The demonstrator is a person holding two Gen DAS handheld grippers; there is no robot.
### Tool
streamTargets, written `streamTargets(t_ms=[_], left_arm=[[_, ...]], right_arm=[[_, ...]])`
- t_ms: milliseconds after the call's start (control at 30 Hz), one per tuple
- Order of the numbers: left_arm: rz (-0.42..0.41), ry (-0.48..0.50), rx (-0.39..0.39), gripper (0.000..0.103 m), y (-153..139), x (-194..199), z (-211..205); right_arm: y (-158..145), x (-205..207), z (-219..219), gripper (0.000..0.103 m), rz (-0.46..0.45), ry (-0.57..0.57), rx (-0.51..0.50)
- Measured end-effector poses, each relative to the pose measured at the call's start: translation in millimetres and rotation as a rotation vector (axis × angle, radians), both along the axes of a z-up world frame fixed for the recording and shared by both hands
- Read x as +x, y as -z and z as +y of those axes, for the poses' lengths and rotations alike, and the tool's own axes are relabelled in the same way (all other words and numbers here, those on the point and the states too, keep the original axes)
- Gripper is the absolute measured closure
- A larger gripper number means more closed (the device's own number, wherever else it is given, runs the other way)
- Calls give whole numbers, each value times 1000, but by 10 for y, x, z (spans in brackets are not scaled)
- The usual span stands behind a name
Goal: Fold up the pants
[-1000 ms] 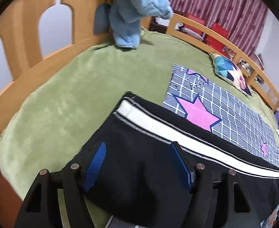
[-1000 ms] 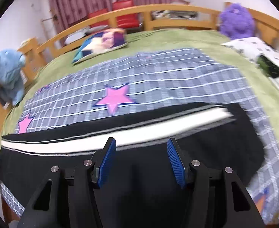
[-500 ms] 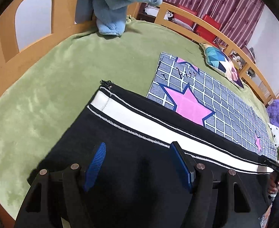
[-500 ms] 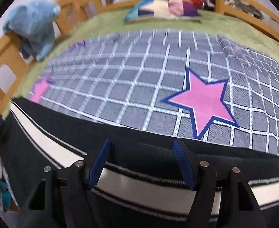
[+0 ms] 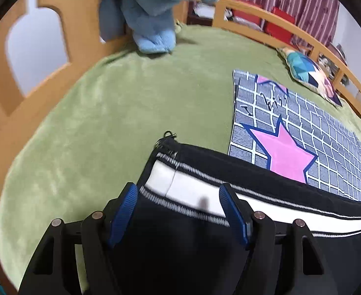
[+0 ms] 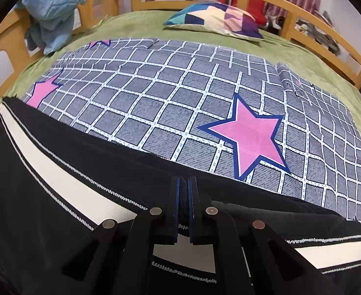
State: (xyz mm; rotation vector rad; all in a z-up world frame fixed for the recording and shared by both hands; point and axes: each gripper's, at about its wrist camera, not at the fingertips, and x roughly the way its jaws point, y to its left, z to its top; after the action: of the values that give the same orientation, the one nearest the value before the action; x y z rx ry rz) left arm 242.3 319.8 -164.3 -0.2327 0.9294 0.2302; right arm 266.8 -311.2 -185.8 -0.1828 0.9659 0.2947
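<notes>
Right wrist view: right gripper [image 6: 183, 191], open half a second ago, now has its jaws pinched together on the far edge of the pants [image 6: 57, 196]; grip judged secured.
Left wrist view: left gripper [image 5: 178, 207] remains wide open, holding nothing, straddling the white stripe [image 5: 192, 191] near the zipper end [image 5: 167, 139].
Pants location: flat across green blanket [image 5: 94, 123] and star quilt [image 6: 180, 98].
Implication: one side gripped; left closure probably next before folding.
</notes>
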Motion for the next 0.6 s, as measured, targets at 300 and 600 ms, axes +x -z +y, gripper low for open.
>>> streamTargets(t_ms=[300, 600], left_arm=[[-84, 63, -48, 82, -85, 177, 168], [15, -22, -16, 64, 210, 412, 155]], right_arm=[[-253, -2, -148, 98, -69, 58, 142], [162, 291, -91, 96, 8, 142, 143]])
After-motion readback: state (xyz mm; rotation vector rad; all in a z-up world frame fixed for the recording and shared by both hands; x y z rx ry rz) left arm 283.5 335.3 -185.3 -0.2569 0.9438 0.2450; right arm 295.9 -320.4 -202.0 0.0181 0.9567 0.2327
